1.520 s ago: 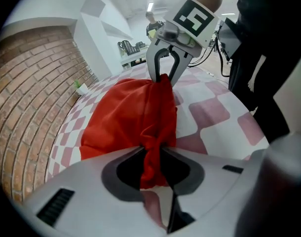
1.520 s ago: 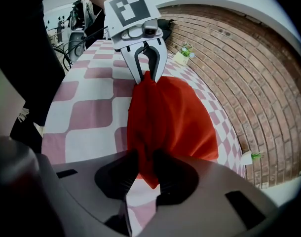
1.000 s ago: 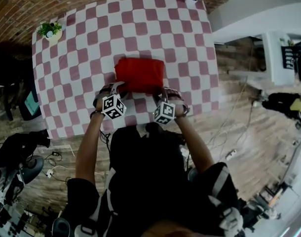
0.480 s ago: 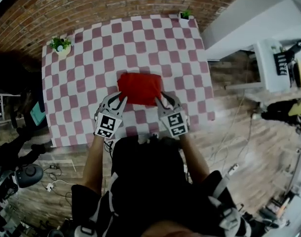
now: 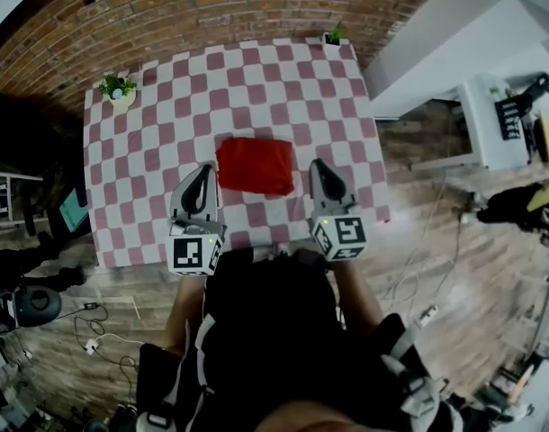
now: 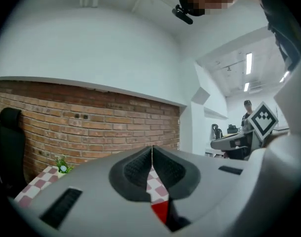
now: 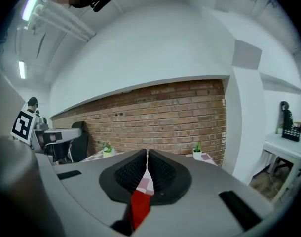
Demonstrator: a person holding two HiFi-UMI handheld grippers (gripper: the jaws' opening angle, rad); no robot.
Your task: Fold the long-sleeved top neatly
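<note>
The red long-sleeved top [image 5: 254, 165] lies folded into a compact rectangle near the middle of the checked worktop [image 5: 283, 79], flat and free of both tools. By the look of it, the folding is done.

Your left tool [image 5: 203, 171] hangs just beside its left edge and your right tool [image 5: 319, 166] just beside its right edge. Both are held above the cloth and point roughly level toward the brick wall [image 5: 211, 12]. Each tool's jaws have just closed, pads together with nothing between them. The red under the pads in each gripper view is the top lying below, not a held fold.

The risk now is undoing the work: drop or sweep either tool inward and a closed tip could catch an edge and drag a layer open — or shove the bundle askew.

A small potted plant [image 5: 119, 88] stands at each far corner, well apart from the top.
</note>
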